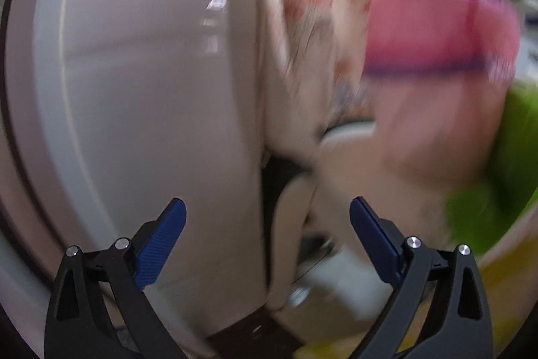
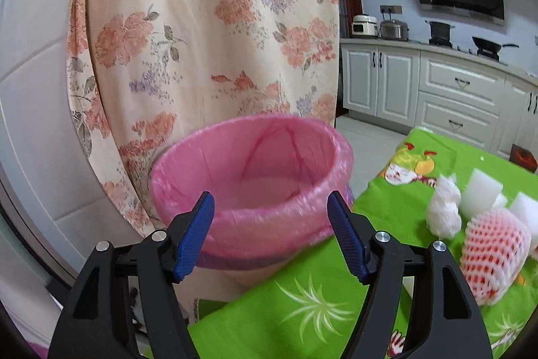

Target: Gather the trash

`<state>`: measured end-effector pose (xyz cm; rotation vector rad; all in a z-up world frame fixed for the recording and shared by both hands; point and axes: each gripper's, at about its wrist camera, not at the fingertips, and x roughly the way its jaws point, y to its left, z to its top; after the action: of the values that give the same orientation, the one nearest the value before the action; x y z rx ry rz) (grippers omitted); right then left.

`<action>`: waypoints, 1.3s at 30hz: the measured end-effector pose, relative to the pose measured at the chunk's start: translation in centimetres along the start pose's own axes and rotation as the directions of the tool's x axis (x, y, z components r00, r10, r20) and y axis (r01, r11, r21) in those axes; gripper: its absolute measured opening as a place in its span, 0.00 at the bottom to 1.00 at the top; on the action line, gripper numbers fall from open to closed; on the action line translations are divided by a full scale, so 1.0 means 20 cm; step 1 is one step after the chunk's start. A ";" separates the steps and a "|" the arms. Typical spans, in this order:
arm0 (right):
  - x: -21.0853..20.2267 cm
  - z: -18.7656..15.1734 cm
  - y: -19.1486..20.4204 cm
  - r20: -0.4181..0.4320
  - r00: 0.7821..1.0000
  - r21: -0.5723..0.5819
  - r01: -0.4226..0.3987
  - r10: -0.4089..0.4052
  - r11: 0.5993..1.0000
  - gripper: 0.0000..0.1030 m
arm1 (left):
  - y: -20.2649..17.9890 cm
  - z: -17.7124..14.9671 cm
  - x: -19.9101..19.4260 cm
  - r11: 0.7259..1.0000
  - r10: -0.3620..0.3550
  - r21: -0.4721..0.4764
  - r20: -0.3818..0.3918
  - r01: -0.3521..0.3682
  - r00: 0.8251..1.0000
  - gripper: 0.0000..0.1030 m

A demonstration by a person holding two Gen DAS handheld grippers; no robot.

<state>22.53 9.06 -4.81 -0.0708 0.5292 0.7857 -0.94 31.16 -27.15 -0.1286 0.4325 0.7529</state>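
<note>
White kitchen cabinets (image 2: 380,79) are seen behind a green-clothed counter (image 2: 302,298). A pink-lined bin (image 2: 252,187) is set at its edge, presumably to receive the foam scraps (image 2: 444,207) nearby. Both the right claw (image 2: 270,236) and the left claw (image 1: 267,244) are released, empty. Only a blurred bin appears in the left view.

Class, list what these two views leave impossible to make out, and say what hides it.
- Left wrist view: bin smeared by motion blur.
- Right wrist view: bin's base hidden behind the right tool's fingers.
- Right wrist view: foam net contents covered by mesh.
- Foam blocks partly hidden behind it.
</note>
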 end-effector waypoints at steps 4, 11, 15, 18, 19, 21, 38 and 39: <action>0.05 -0.06 -0.02 -0.039 0.999 0.006 0.002 -0.002 1.000 0.65 | 0.01 -0.25 0.08 0.998 0.058 0.031 -0.045 -0.057 0.997 0.92; 0.10 -0.15 -0.03 -0.122 0.992 -0.032 -0.005 0.001 0.999 0.65 | -0.08 -0.67 0.18 0.989 0.042 0.145 -0.131 -0.022 0.991 0.92; 0.09 -0.18 -0.05 -0.160 0.986 -0.030 0.032 -0.037 0.999 0.65 | -0.13 -0.86 0.22 0.980 0.019 0.200 -0.143 0.010 0.990 0.91; 0.09 -0.19 -0.04 -0.170 0.983 -0.046 0.058 -0.065 0.997 0.65 | -0.16 -1.04 0.24 0.963 -0.005 0.263 -0.176 0.052 0.984 0.89; 0.09 -0.19 -0.04 -0.175 0.982 -0.050 0.066 -0.074 0.997 0.65 | -0.17 -1.09 0.25 0.957 -0.012 0.281 -0.198 0.069 0.980 0.87; 0.10 -0.19 -0.04 -0.183 0.978 -0.056 0.086 -0.095 0.995 0.65 | -0.16 -1.21 0.28 0.949 -0.009 0.304 -0.238 0.083 0.971 0.85; 0.11 -0.25 0.10 -0.242 0.926 -0.158 0.258 -0.291 0.953 0.65 | -0.13 -1.86 0.52 0.877 -0.111 0.388 -0.412 0.284 0.904 0.75; 0.11 -0.25 0.12 -0.239 0.925 -0.163 0.261 -0.294 0.952 0.65 | -0.13 -1.89 0.53 0.874 -0.132 0.377 -0.425 0.308 0.896 0.75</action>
<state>20.08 10.99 -9.87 -0.3659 0.7001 0.5320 -4.98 25.98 -65.91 0.0977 0.9416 0.3790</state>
